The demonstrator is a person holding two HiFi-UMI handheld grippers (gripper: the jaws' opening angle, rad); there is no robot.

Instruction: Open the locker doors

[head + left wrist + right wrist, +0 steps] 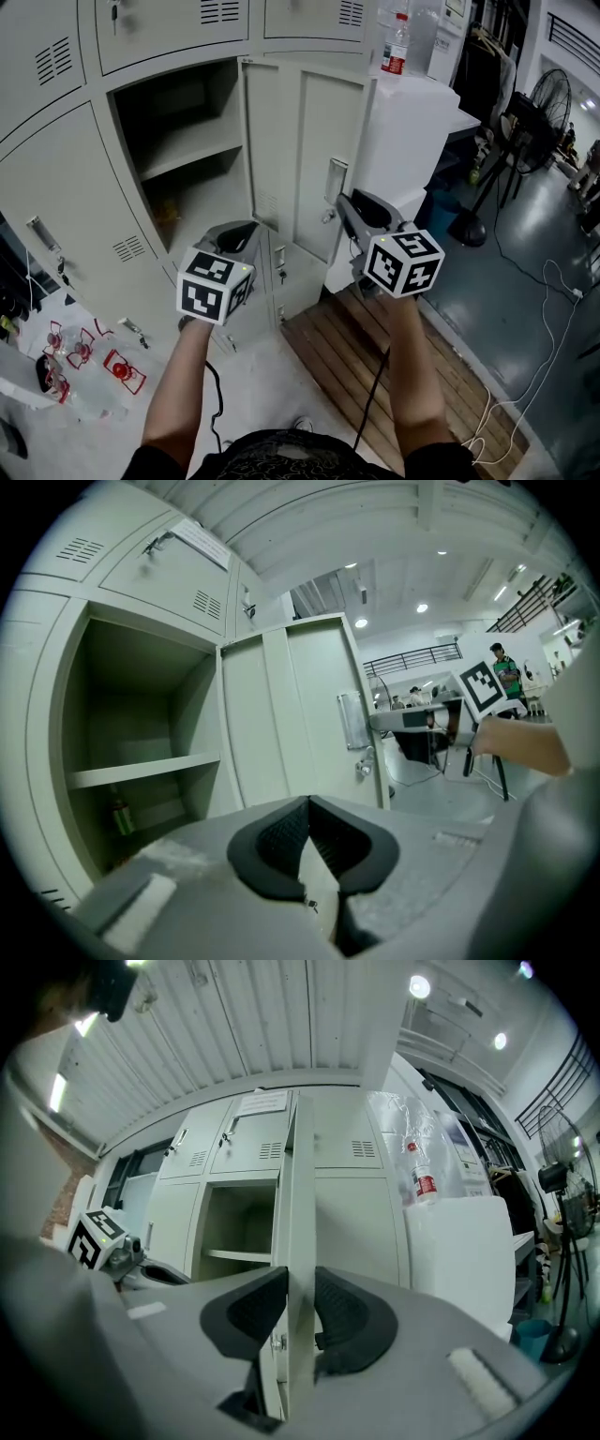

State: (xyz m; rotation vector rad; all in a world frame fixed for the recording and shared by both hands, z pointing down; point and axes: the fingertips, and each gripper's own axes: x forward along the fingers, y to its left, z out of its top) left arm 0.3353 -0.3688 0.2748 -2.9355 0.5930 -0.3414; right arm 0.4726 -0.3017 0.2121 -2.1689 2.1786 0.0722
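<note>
The locker door [305, 155] stands wide open beside its compartment [187, 141], its free edge clamped between the jaws of the right hand-held gripper [300, 1288], held level on an outstretched forearm, while the left hand-held gripper [307, 808], jaws together and empty, hovers just left in clear air.

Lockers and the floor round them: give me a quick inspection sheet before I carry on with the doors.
Surface: pale floor, with wooden slats on the right.
Job's things: one locker door swung open, shelf inside; neighbouring doors shut.
Clutter: red-and-clear items on the floor at left; bottle on the white cabinet.
Grippers: right tongs shut on the open door's edge; left tongs shut, empty.
Cables: white cable on the floor at right; black leads hang from both tools.
Surroundings: standing fan at right.
</note>
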